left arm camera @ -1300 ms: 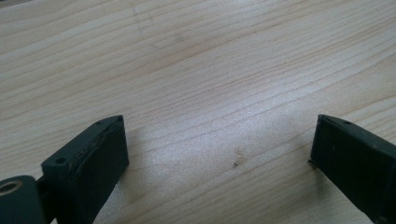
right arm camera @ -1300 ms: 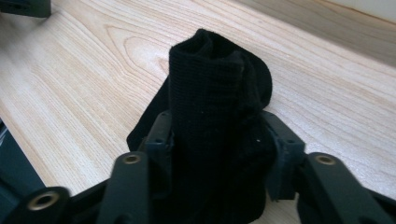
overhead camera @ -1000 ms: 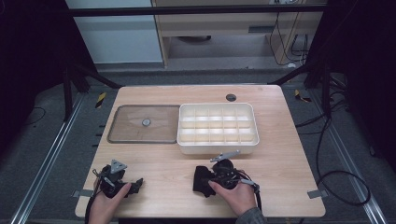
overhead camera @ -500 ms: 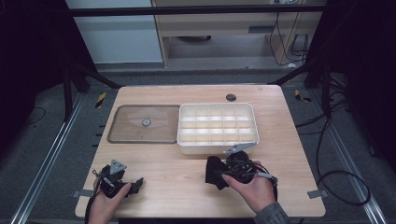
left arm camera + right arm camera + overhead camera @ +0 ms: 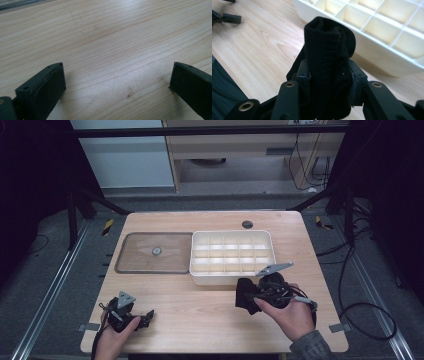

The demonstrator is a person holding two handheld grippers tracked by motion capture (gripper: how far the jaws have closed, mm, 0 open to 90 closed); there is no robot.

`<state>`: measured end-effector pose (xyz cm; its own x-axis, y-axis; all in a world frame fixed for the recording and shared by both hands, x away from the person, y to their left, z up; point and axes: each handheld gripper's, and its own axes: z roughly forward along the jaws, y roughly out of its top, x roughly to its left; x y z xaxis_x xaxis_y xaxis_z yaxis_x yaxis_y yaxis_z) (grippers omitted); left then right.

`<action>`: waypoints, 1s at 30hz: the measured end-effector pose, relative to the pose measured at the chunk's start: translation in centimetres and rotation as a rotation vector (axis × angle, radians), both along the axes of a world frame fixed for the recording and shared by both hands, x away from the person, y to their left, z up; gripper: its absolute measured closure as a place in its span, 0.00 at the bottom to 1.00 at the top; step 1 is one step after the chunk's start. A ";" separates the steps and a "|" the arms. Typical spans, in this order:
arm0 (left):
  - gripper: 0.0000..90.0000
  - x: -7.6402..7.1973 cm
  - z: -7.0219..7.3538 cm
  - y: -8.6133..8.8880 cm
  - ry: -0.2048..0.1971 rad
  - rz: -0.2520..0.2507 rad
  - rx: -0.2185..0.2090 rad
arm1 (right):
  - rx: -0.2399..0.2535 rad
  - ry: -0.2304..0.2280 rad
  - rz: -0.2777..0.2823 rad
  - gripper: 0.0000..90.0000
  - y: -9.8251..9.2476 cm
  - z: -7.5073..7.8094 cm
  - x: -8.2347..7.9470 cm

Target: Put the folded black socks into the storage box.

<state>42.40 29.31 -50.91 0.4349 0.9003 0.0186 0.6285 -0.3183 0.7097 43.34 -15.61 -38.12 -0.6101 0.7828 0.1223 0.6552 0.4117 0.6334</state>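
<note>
A rolled black sock (image 5: pixel 327 62) is clamped between the jaws of my right gripper (image 5: pixel 328 82). In the high view that right gripper (image 5: pixel 248 300) hangs above the table just in front of the white divided box (image 5: pixel 232 271), with the black sock (image 5: pixel 245 295) sticking out to its left. The white divided box (image 5: pixel 387 52) lies just beyond the sock in the right gripper view, and its compartments look bare. My left gripper (image 5: pixel 145 318) rests near the table's front left edge. In its own view the left gripper (image 5: pixel 117 82) stands open over bare wood.
A flat clear lid (image 5: pixel 150 265) with a small round knob (image 5: pixel 156 251) lies left of the box on the wooden table (image 5: pixel 200 315). A dark round hole (image 5: pixel 247 224) sits near the table's far edge. Metal frame legs and cables surround the table.
My right gripper has risen and moved right and toward the box, carrying the black sock. The left gripper has stayed where it was.
</note>
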 end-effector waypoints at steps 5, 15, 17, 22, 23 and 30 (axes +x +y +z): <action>0.00 0.1 0.0 0.0 0.000 -0.003 -0.002 | -0.023 -0.012 -0.022 0.69 -1.3 1.1 0.4; 0.00 0.4 0.0 0.0 0.002 -0.016 0.001 | -0.074 -0.033 -0.079 0.69 -4.0 4.2 1.9; 0.00 0.4 0.0 0.0 0.000 -0.016 0.000 | -0.089 -0.042 -0.087 0.69 -4.5 4.9 2.4; 0.00 0.3 0.0 -0.1 0.001 -0.009 0.000 | -0.122 -0.050 -0.109 0.69 -5.2 6.1 4.3; 0.00 0.3 0.0 -0.1 -0.002 -0.010 0.002 | -0.121 -0.048 -0.112 0.69 -5.2 6.2 4.6; 0.00 0.3 0.0 -0.1 -0.002 -0.011 0.002 | -0.132 -0.051 -0.122 0.69 -5.0 6.5 7.3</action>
<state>42.71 29.21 -50.91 0.4452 0.8952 0.0212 0.6236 -0.3269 0.7101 50.66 -20.62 -31.62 -0.5126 0.8585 -0.0154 0.6737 0.4133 0.6126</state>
